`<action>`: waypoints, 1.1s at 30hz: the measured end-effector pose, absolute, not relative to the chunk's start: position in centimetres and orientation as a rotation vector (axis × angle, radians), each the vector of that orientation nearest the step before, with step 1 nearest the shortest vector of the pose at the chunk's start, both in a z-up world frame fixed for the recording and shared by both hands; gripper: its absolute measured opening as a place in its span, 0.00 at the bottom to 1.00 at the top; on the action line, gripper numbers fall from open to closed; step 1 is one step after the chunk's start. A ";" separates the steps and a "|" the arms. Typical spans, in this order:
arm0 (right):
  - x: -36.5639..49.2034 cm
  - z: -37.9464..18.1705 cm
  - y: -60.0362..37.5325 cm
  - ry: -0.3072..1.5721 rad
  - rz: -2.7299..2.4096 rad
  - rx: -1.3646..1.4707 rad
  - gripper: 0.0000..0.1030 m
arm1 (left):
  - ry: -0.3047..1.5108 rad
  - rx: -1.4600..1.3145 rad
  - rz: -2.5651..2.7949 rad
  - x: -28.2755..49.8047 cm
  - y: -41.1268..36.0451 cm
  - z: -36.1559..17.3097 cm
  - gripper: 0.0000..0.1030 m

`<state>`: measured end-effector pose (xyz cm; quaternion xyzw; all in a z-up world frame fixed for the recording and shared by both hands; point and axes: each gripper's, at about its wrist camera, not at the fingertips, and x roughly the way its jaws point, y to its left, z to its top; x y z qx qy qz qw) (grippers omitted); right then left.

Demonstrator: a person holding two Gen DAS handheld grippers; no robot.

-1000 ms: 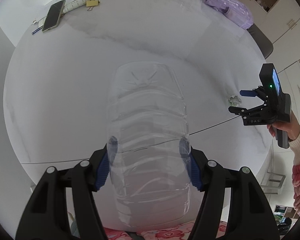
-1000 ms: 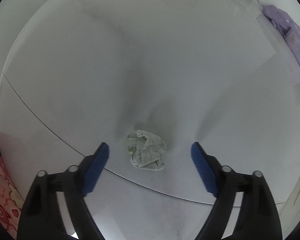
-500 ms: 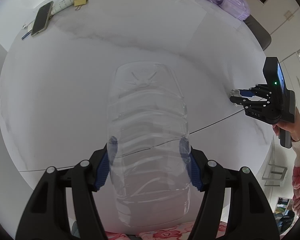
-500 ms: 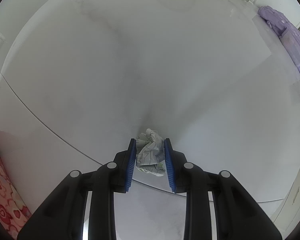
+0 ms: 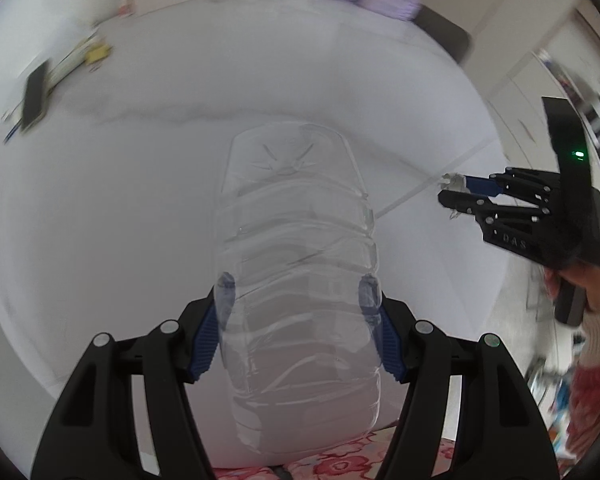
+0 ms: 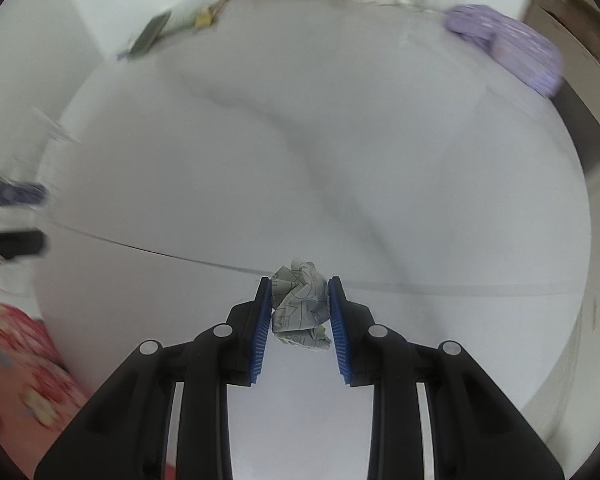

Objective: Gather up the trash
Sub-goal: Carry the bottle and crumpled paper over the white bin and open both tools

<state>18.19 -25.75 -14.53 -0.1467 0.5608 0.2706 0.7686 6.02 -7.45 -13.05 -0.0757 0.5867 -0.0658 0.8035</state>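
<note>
left view – left tool (image 5: 298, 294): pads clamp an empty clear plastic bottle (image 5: 296, 248) mid-body, base pointing away, off the white bench (image 5: 140, 200); likely carried as trash.
left view – writing: "DAS" on the right tool (image 5: 454, 197).
right view – right tool (image 6: 299, 304): pinches a crumpled printed paper wad (image 6: 300, 306), lifted off the bench.
right view – print: unreadable.

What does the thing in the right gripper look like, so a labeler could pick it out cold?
On the white marble table, follow the right gripper to its blue pads. Pinched between them is a crumpled paper ball, grey-white with printed lines. The left gripper's load is a clear plastic bottle.
</note>
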 end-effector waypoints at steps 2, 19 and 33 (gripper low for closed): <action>16.1 -14.0 -25.9 1.205 0.533 -0.248 0.28 | 1.242 -0.123 -0.225 5.9 -8.2 -12.7 0.61; -9.9 -8.8 -30.2 1.072 -0.251 0.354 0.30 | 1.130 0.304 -0.898 -1.5 -16.3 -11.0 0.61; -17.6 -16.3 -37.3 1.064 -0.358 0.448 0.32 | 1.084 0.416 -0.958 -7.2 -23.5 -11.0 0.61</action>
